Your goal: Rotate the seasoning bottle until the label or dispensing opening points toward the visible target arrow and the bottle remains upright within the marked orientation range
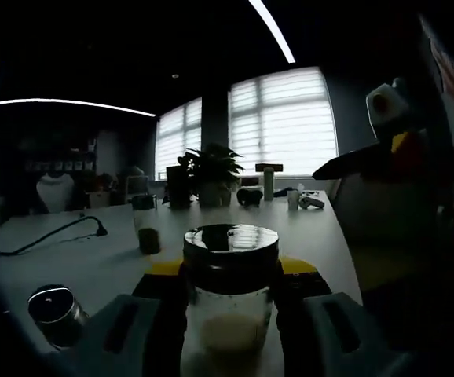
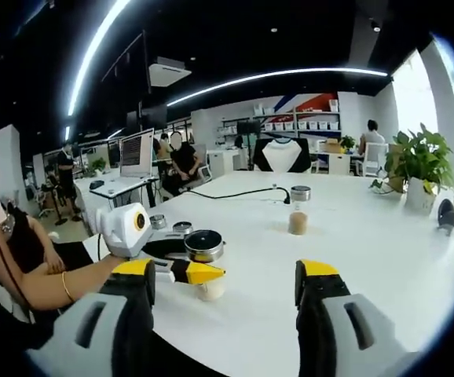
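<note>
The seasoning bottle [image 1: 230,314] is clear glass with a shiny dark lid and pale powder inside. It stands upright on the white table [image 1: 321,236], right in front of the camera in the left gripper view. My left gripper [image 1: 231,271] has its yellow-tipped jaws pressed on both sides of the bottle, below the lid. In the right gripper view the same bottle [image 2: 204,245] is low and left of centre, with the left gripper [image 2: 189,272] coming in from the left, held by a person's hand. My right gripper [image 2: 225,273] is open, with nothing between its jaws, a little short of the bottle.
A small metal tin [image 1: 55,310], a dark little jar [image 1: 148,239] and a black cable [image 1: 54,232] lie to the left. A potted plant [image 1: 211,177] stands at the far edge, and a penguin plush [image 1: 392,188] on the right. A brown-filled jar [image 2: 298,222] and tin [image 2: 300,192] sit mid-table.
</note>
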Demonstrator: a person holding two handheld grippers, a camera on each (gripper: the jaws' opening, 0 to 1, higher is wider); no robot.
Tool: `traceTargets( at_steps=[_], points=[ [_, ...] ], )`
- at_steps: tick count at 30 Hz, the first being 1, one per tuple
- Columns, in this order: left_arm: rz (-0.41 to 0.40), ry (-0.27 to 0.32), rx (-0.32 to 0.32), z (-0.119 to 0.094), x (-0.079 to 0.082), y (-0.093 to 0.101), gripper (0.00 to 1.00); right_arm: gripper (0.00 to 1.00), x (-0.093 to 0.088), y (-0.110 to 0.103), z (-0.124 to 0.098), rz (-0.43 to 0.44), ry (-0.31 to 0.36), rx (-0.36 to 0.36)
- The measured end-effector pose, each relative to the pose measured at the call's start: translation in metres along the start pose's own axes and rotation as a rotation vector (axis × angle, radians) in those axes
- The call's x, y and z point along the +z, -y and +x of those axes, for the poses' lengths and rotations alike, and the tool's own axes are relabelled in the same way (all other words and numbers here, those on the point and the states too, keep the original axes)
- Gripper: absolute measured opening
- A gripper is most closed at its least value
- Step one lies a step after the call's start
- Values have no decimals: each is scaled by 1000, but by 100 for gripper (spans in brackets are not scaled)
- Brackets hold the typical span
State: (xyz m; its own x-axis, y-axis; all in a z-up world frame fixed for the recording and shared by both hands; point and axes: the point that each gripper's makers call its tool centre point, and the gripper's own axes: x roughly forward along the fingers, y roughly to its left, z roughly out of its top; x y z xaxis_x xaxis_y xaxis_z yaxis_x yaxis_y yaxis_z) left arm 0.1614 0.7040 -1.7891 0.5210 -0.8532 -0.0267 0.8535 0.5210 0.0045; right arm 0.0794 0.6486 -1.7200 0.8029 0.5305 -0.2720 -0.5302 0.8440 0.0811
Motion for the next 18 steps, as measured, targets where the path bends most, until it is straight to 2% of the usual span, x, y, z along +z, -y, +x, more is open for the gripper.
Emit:
traceTargets(
  at_steps=[2,6,7,10,13,15,18],
  points=[
    [-34,-4,3,-2,-2,-2,45,73,-3,-1,0,-10,-12,1],
    [-17,-19,21,-1,-2,-1,45,73,-4,-5,1,-25,-16,7],
    [-16,-35,38,-1,-3,-2,46,73,-4,-7,1,-17,-12,15],
    [29,-82,150,-4,-3,-11,52,73,-5,-10,0,-19,-12,23],
    [59,-108,195,-6,-3,-8,53,73,-6,-10,-2,-14,-6,27],
    [36,-115,242,-8,-5,-10,57,73,-8,-11,-4,-8,-2,31],
    [5,-99,278,-10,-8,-13,61,73,-10,-10,-7,-1,2,33]
  ],
)
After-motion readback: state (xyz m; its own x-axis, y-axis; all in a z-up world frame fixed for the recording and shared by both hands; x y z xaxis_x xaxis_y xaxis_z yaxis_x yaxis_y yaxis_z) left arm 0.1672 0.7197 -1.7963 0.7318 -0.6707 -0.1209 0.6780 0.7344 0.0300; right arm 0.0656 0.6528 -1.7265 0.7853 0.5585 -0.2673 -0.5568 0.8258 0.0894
